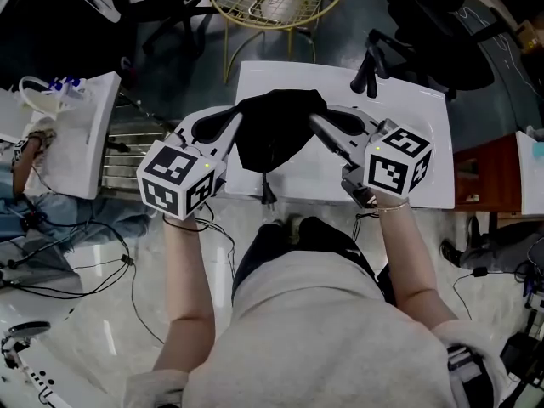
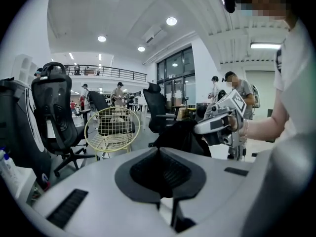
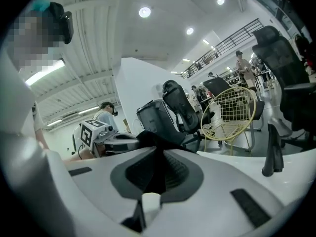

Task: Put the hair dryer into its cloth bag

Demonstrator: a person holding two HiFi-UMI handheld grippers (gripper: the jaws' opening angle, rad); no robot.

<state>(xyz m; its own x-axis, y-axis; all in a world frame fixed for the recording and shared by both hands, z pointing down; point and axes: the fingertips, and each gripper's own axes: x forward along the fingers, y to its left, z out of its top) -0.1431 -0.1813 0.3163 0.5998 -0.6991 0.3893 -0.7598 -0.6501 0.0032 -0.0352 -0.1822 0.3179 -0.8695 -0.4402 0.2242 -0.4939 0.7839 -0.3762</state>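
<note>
In the head view we are holding the black cloth bag up over the white table, with the left claw and the right claw each clenched on an upper edge of it. A cord with its plug is dangling below the bag, so we are judging that the hair dryer, itself unseen, is already lying inside. In the left gripper view the jaws are pinching black cloth, in the right gripper view they are pressing shut on it likewise, and what is remaining is probably tucking in the cord and closing the mouth.
</note>
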